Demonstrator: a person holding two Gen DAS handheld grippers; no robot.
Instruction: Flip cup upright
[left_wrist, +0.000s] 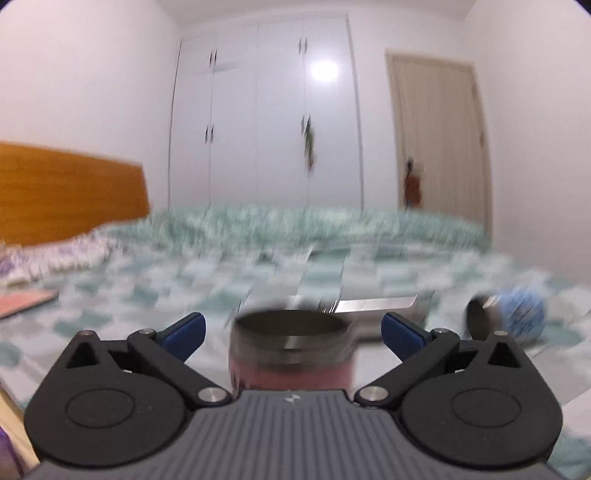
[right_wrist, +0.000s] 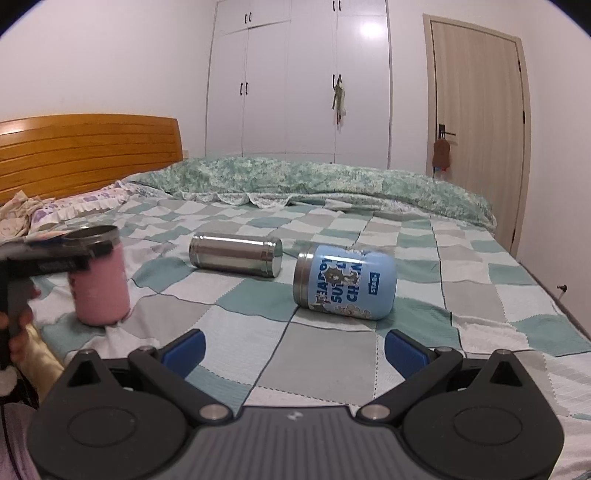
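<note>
Currently reading left gripper as spread wide, with blue pads standing off either side of pink cup and no contact visible. Seeing that cup mouth-up, centred between the fingers, close in against the gripper body. Heavy motion blur across the left wrist view, so not trusting fine detail there. Switching to right wrist view: far left of right gripper, catching a hand around the left gripper's handle, fingers level with the pink cup's steel rim, cup base down on checked bedspread and leaning slightly. Can't tell from this side whether base sits fully flat. Behind that, noting orange wooden headboard and frilled purple pillow. Moving right, ahead and a bit left of right gripper's centre line: plain steel cup on its side, open end toward the right. Just beside it, ahead and slightly right: blue printed cup, also on its side, steel rim toward the left, near the steel cup but apart from it. Right gripper likewise spread wide, nothing between the fingers, both lying cups well ahead of the tips. Further back, rolled green quilt across the bed, white wardrobe behind it, beige door far right.
</note>
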